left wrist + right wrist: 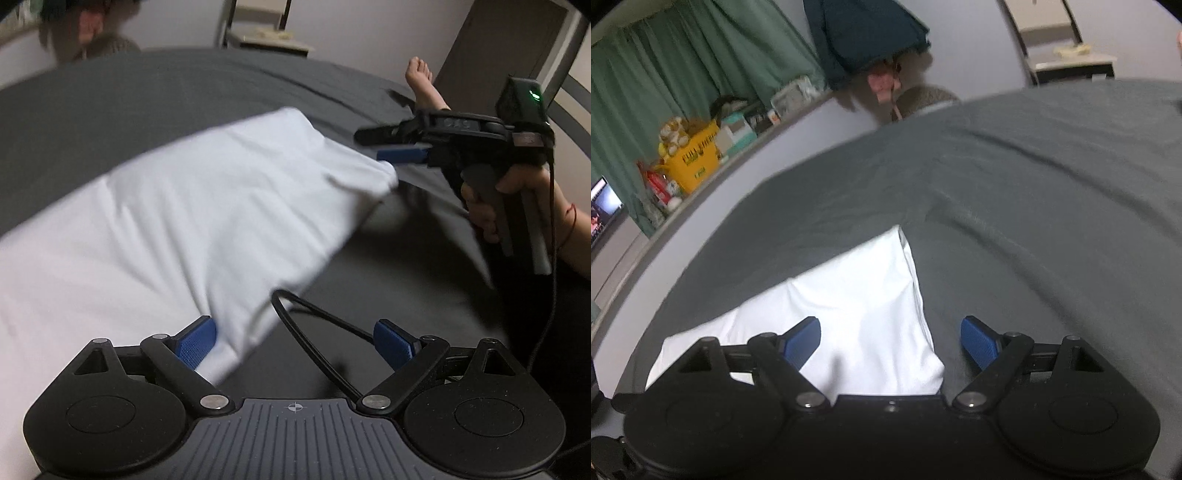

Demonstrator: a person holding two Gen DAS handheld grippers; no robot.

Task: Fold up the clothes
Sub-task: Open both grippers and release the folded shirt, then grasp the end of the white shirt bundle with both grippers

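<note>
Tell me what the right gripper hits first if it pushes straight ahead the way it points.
Most likely the white garment: it lies between the open jaws of the right gripper and runs forward from there. Past its far corner comes only the grey bed sheet. How high the gripper sits above the cloth is unclear.

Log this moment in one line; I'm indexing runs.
white cloth garment on grey bedsheet | left hand-held gripper open | right hand-held gripper open

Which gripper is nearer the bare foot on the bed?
Right. In the left wrist view the right gripper is just below the bare foot; the left gripper is at the white garment's near edge.
</note>
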